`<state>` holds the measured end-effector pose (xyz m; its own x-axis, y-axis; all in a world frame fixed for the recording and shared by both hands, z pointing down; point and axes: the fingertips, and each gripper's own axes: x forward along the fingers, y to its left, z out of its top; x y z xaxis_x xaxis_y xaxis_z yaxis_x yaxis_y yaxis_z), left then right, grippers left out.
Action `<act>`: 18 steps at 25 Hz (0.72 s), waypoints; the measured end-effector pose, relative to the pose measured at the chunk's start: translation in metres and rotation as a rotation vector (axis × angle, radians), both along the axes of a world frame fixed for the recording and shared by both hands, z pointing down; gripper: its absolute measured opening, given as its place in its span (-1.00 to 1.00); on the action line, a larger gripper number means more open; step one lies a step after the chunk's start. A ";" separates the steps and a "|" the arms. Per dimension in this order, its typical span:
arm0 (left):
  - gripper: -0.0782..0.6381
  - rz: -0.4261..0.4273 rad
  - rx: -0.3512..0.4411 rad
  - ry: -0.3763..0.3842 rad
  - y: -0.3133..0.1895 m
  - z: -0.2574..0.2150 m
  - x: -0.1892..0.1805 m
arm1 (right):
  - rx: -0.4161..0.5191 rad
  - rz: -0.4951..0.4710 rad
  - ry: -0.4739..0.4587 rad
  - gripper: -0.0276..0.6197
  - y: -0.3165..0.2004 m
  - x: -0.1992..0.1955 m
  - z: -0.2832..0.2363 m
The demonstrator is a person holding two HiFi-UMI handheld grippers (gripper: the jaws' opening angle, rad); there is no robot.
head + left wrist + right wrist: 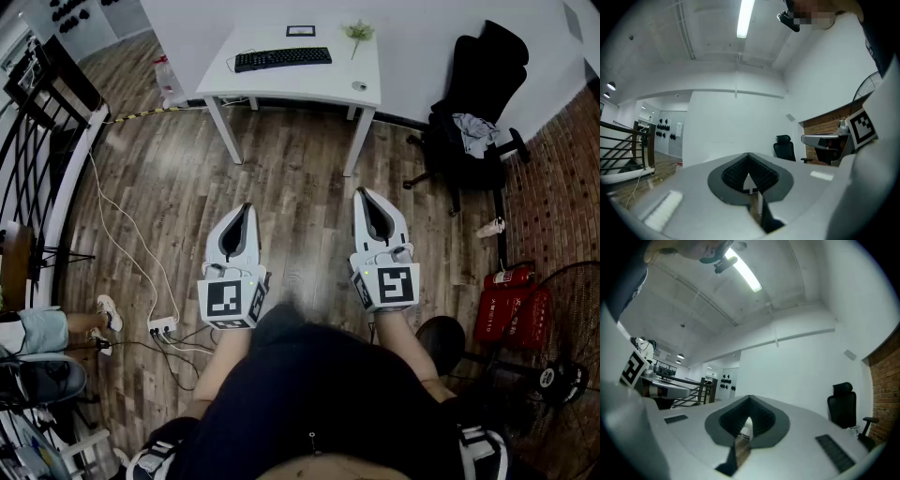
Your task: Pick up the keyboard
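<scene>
A black keyboard (282, 59) lies on the white table (323, 82) at the far end of the room in the head view. My left gripper (246, 208) and right gripper (363, 194) are held side by side over the wooden floor, well short of the table. Both point level toward the far wall. Each is shut with nothing between its jaws. In the left gripper view the left gripper (749, 155) shows closed tips, and the right gripper (750, 398) looks the same in its own view. The keyboard is hidden behind the jaws in both gripper views.
A black office chair (473, 108) with cloth on it stands right of the table. A small plant (357, 33) and a round object (360, 86) sit on the table. Cables and a power strip (161, 326) lie on the floor at left. Red extinguishers (503, 305) and a fan (562, 375) are at right.
</scene>
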<state>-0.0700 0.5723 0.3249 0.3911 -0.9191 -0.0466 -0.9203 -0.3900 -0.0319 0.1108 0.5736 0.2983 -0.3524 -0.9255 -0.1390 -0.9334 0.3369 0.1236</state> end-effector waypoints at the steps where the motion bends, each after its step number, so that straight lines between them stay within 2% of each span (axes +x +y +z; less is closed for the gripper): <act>1: -0.75 -0.003 0.003 -0.004 0.004 -0.003 -0.002 | 0.001 0.005 -0.004 -0.88 0.004 0.000 -0.002; 10: -0.75 -0.027 0.005 -0.028 0.028 -0.012 0.003 | 0.015 0.002 -0.009 -0.88 0.027 0.004 -0.012; 18: -0.75 -0.055 -0.021 -0.042 0.043 0.007 0.008 | -0.058 -0.009 -0.027 -0.88 0.028 0.011 0.017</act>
<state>-0.0615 0.6155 0.3321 0.3416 -0.9398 -0.0122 -0.9382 -0.3402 -0.0630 0.1217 0.6018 0.3150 -0.3573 -0.9292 -0.0947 -0.9332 0.3509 0.0780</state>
